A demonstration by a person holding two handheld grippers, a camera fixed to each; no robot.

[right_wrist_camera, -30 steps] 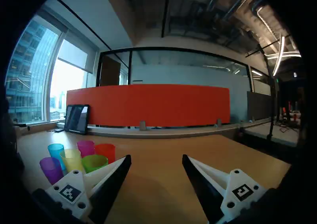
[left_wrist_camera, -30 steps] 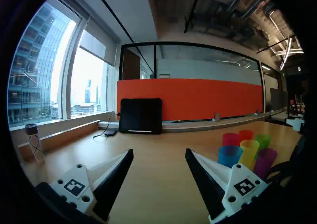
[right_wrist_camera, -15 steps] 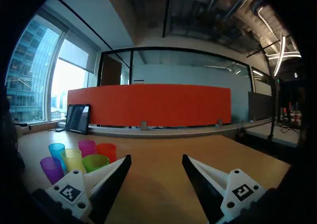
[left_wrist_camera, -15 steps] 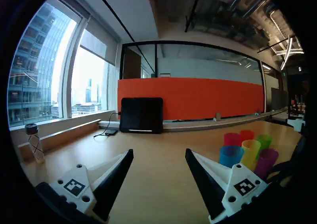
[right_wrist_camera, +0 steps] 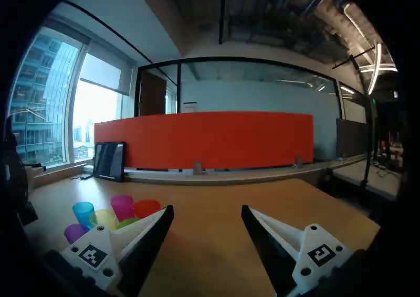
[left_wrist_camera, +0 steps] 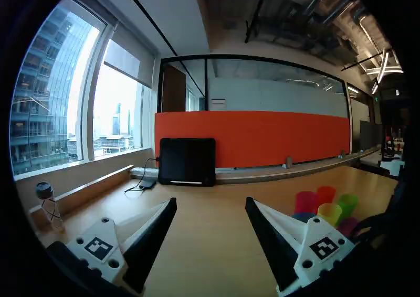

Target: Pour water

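Several coloured plastic cups (left_wrist_camera: 325, 205) stand clustered on the wooden table (left_wrist_camera: 210, 234), to the right in the left gripper view, partly behind that gripper's right finger. The same cups (right_wrist_camera: 113, 215) sit low at the left in the right gripper view, partly behind its left finger. A small clear bottle with a dark cap (left_wrist_camera: 47, 205) stands on the window ledge at far left. My left gripper (left_wrist_camera: 210, 213) is open above the table with nothing between its fingers. My right gripper (right_wrist_camera: 206, 218) is open too, holding nothing.
A dark tablet (left_wrist_camera: 187, 161) leans against the orange partition (left_wrist_camera: 252, 138) at the table's far edge, with a cable and charger (left_wrist_camera: 144, 182) beside it. The tablet (right_wrist_camera: 109, 160) also appears at the left in the right gripper view. Windows (left_wrist_camera: 58, 108) run along the left.
Both grippers have risen and tipped slightly, so the cups and the bottle sit lower in both views. Both grippers stay open as before.
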